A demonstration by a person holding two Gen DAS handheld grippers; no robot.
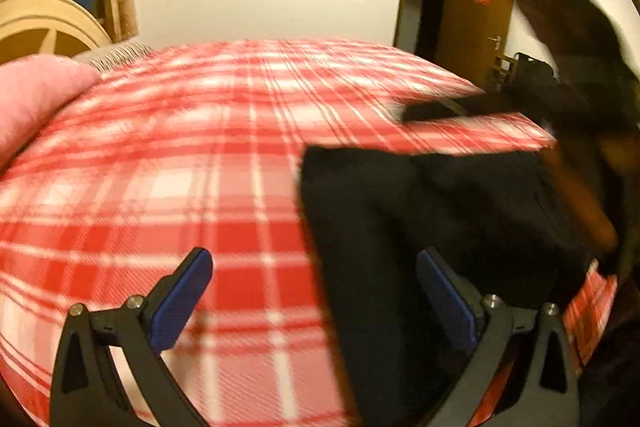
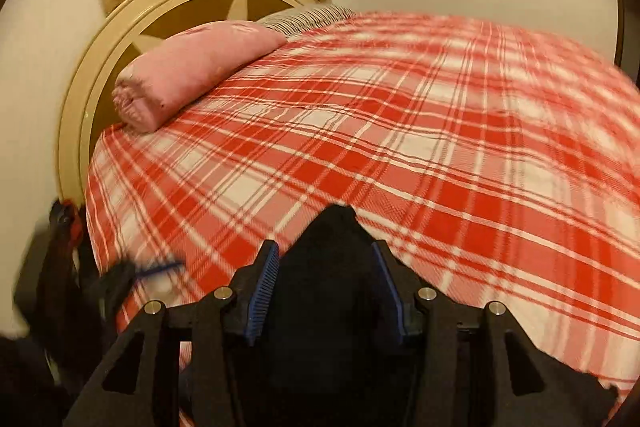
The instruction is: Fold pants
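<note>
Bed (image 2: 440, 147) under red plaid. Left gripper (image 1: 316, 291) spread wide, black pants (image 1: 420, 219) draped beside its right finger. Right gripper (image 2: 324, 283) pinching pants (image 2: 324, 307). Door (image 1: 476, 15) only in left view.

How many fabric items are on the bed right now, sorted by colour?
Black: 1, the pants, partly between the right gripper fingers
Pink: 1, the pillow by the headboard
Red and white plaid: 1, the bedspread
Striped: 1, a cloth behind the pillow
Total: 4
</note>
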